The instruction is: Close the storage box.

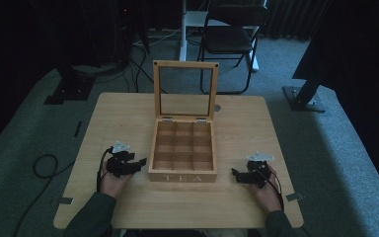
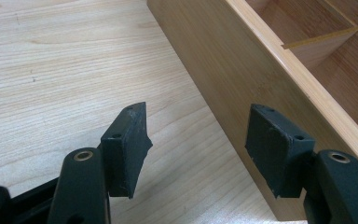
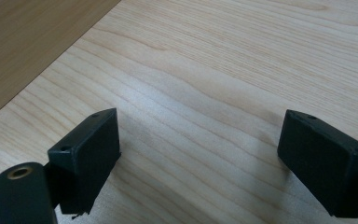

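Tea box [image 1: 182,150] sits mid-table, lid [image 1: 185,91] up at far edge, between 2 released grippers: left gripper [image 1: 140,163] just beside its left wall and nearer, right gripper [image 1: 235,174] slightly farther off right, both empty.

A pale wooden table [image 1: 246,128] is set on a grey-green carpeted floor [image 1: 355,163]. At twelve o'clock beyond it, a dark chair [image 1: 232,34] is placed beside a white post [image 1: 182,29]. Black stand bases are seen at ten [image 1: 71,86] and two o'clock [image 1: 303,96]. The room is dimly lit, and the far background is lost in darkness.
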A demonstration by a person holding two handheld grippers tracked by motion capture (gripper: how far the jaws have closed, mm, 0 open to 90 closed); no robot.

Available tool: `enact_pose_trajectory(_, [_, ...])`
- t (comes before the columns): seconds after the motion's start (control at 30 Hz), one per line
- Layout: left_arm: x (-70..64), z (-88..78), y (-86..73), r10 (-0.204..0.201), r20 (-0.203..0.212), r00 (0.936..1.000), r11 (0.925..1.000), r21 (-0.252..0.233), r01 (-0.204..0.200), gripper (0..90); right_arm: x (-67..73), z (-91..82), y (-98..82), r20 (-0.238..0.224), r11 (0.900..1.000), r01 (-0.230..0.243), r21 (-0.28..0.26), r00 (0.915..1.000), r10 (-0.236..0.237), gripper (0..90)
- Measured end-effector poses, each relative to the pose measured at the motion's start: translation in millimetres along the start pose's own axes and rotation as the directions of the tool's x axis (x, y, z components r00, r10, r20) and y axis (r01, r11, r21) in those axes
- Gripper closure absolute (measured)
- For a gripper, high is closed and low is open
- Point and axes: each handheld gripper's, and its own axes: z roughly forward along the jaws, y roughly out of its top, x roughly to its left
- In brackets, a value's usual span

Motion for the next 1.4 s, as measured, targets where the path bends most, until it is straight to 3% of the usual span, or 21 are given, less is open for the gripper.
enact_pose_trajectory(0.77, [5.6, -6.4, 8.5, -0.024, 0.044, 0.9987, 0.9993, -0.026, 0.025, 39.3, 1.2, -1.4, -1.5, -0.009, 1.0, 0.008, 0.0, 0.9999, -0.008, 12.4])
enact_pose_trajectory(1.4, [15.8, -13.6, 54.8, 0.035, 0.026, 0.999, 0.9968, -0.073, -0.034, 39.1, 1.3, -1.4, -1.5, -0.009, 1.0, 0.007, 0.001, 0.9999, -0.007, 12.5])
